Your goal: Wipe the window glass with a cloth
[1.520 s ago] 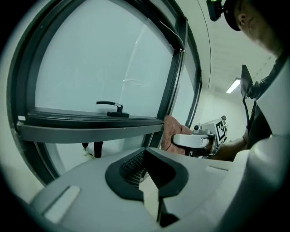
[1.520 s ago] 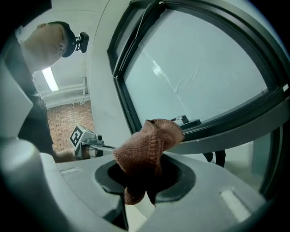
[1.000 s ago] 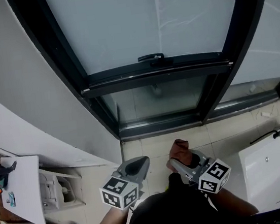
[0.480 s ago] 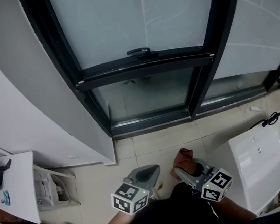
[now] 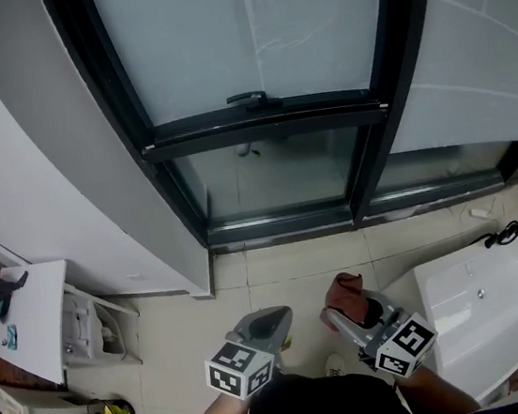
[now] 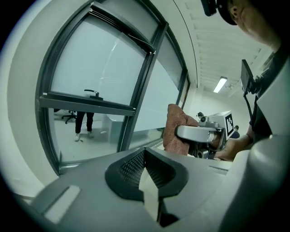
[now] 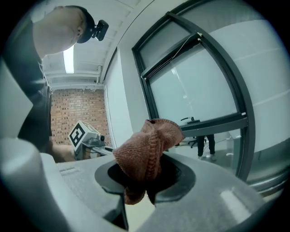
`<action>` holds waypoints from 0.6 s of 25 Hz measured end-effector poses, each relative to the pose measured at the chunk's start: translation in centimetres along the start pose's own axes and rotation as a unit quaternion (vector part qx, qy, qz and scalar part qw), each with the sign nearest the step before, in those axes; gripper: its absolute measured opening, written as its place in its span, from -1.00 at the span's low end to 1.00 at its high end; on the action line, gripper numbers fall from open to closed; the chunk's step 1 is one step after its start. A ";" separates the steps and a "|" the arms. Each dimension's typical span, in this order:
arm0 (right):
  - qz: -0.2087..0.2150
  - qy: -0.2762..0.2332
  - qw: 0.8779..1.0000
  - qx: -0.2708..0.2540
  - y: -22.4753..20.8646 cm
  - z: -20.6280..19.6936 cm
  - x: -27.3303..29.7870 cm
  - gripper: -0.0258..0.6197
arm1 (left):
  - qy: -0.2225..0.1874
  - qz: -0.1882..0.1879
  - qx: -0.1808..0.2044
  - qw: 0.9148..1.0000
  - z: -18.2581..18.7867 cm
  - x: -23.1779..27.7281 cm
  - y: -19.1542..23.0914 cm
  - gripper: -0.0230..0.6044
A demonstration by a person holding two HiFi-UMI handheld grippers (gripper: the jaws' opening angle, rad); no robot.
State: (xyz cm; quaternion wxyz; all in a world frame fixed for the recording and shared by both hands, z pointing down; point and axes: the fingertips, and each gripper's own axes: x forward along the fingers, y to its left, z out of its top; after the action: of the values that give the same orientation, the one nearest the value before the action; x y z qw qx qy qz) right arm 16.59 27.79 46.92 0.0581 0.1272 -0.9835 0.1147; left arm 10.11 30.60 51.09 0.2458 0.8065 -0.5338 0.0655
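Rust-brown knitted cloth (image 7: 146,152), bunched into a soft lump, sits pinched between the jaws of the right gripper (image 7: 144,183). In that gripper's own view the wad bulges up and forward past the jaw tips, and a short tail hangs below them. From the head view the same cloth (image 5: 347,290) is low in the scene, above the pale tiled floor (image 5: 277,270) and well apart from the frosted window glass (image 5: 246,33) in its black metal frame (image 5: 263,127). The left gripper (image 5: 267,321) hangs beside the right gripper (image 5: 341,313), near it but not touching. The left gripper view shows its jaws pressed together with nothing between them. Wiping has not begun, I judge, since no part of the fabric meets a pane. The cloth looks light and limp, with a ribbed weave that should drag rather than skid on smooth glass, so it will fold and flop wherever it is unsupported. The present hold, across the gathered middle, seems sound: it leaves a padded bulge out front to press on the pane and keeps the hard jaw tips off the glass. The risk is that friction tugs the wad out of the pinch, so pressure ought to be moderate. A black lever handle (image 5: 247,100) on the crossbar stands out where a stroke could snag.
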 end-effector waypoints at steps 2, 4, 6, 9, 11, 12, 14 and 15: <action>0.015 0.002 1.000 0.009 0.2 -0.7 -1.8 -0.58 | -0.007 0.010 -0.009 1.000 -0.5 0.4 -1.7 -0.87; 0.037 0.005 0.999 0.016 0.7 -1.6 -3.3 -0.58 | -0.012 0.025 -0.015 1.000 -1.1 0.4 -3.1 -0.87; 0.058 0.004 0.998 0.026 0.9 -2.4 -4.3 -0.58 | -0.013 0.043 -0.018 0.999 -1.8 0.1 -3.7 -0.87; 0.072 0.010 0.997 0.021 0.6 -3.0 -4.4 -0.58 | -0.010 0.067 -0.026 0.997 -2.6 -0.5 -3.8 -0.87; 0.074 0.006 0.997 0.012 0.6 -2.7 -4.5 -0.58 | -0.002 0.068 -0.028 0.997 -3.0 -0.7 -3.8 -0.87; 0.075 -0.002 0.997 0.010 0.8 -2.3 -4.5 -0.58 | 0.002 0.066 -0.027 0.997 -3.1 -0.8 -3.8 -0.87; 0.073 -0.017 0.997 0.006 1.1 -1.4 -4.2 -0.58 | 0.006 0.061 -0.015 0.998 -2.6 -1.1 -3.4 -0.87; 0.067 -0.019 0.998 0.004 1.1 -1.2 -3.8 -0.58 | 0.008 0.058 -0.008 0.998 -2.3 -1.2 -3.1 -0.87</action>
State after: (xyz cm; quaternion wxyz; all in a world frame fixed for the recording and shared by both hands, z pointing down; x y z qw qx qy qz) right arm 20.09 30.03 47.27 0.0308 0.0639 -0.9902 0.1202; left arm 12.69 33.60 51.62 0.2523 0.7714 -0.5785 0.0819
